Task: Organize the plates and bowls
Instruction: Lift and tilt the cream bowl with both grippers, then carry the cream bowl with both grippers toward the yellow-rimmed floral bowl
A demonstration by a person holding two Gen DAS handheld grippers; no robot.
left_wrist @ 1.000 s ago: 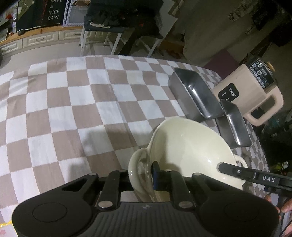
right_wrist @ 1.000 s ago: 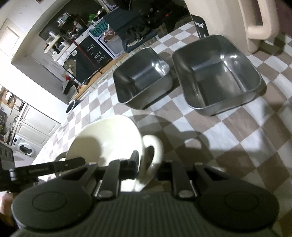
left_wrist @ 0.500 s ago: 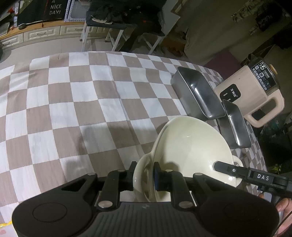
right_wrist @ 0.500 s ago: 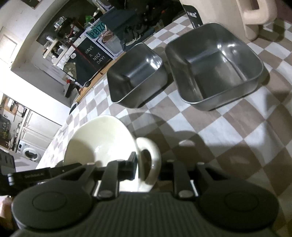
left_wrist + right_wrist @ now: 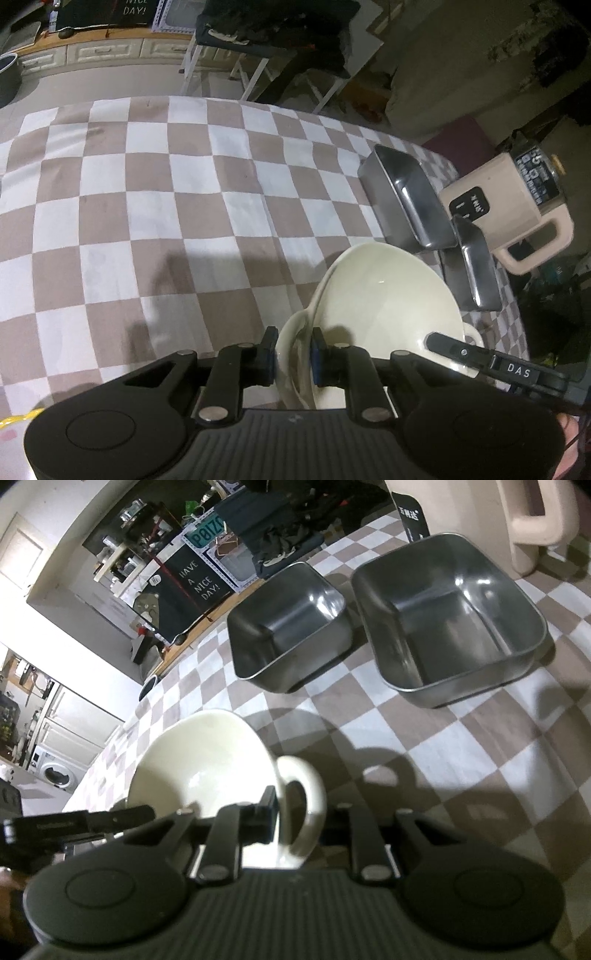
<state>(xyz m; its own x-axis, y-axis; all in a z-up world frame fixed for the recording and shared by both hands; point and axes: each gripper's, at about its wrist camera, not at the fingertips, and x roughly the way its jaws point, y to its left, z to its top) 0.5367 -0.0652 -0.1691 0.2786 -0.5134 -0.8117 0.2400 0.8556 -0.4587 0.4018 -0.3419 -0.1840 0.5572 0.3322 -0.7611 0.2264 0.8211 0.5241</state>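
Observation:
A cream two-handled bowl is held in the air above the checkered tablecloth. My left gripper is shut on its left handle. My right gripper is shut on its right handle; the bowl also shows in the right wrist view. Two empty steel pans stand beyond it: the smaller pan and the larger pan. In the left wrist view they are the far pan and the near pan. The right gripper's finger crosses the bowl's far rim.
A beige kitchen appliance with a handle stands right of the pans at the table's edge. A folding table with dark clothes stands beyond the far edge. The checkered cloth stretches left of the bowl.
Both grippers have carried the bowl a little higher and back. The table and pans look farther away. The grips on both handles are unchanged.

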